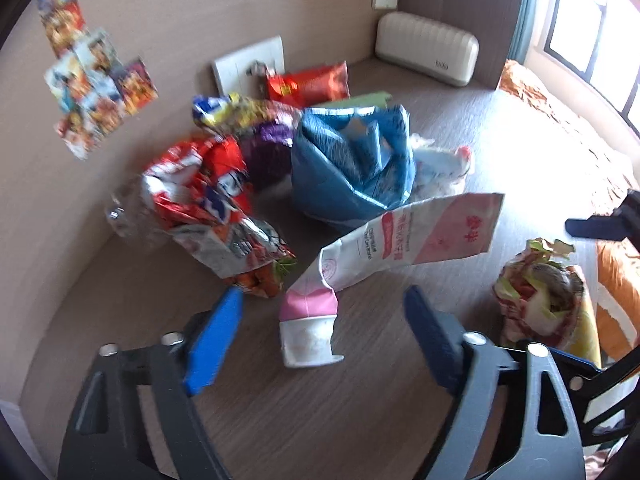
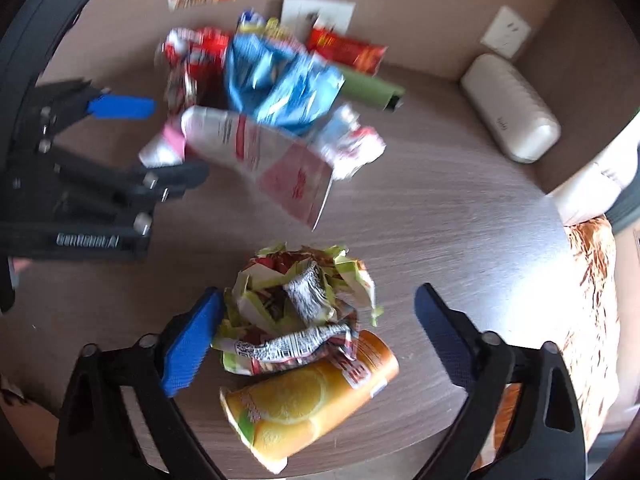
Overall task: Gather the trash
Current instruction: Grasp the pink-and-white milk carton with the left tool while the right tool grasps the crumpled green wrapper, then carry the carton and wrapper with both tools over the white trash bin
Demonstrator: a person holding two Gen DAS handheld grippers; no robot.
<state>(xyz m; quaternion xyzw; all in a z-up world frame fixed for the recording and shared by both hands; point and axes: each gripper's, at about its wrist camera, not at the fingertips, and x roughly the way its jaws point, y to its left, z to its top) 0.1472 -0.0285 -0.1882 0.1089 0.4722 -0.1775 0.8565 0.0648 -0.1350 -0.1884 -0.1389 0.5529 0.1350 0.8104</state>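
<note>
1. Left wrist view is showing the left gripper [image 1: 324, 336] hanging over the wooden worktop [image 1: 360, 420], its jaws standing apart on either side of a flattened pink and white tube [image 1: 384, 248]; the blue pads are not pressing on it.
2. Behind the tube, a blue bag [image 1: 352, 168], a red and white wrapper [image 1: 204, 204] and a red packet [image 1: 308, 82] are lying heaped near the wall.
3. Right wrist view is showing the right gripper [image 2: 316, 336] with its jaws spread wide around a crumpled green and yellow wrapper [image 2: 300, 308]; its left pad is sitting just beside the wrapper, though contact is too blurred to tell.
4. An orange cup [image 2: 304, 396] printed with lemon slices is lying on its side, touching the wrapper at the worktop's near edge.
5. A cream case [image 2: 510, 108] is resting in the far corner, well apart from the trash.
6. Both pictures are blurring with motion.
</note>
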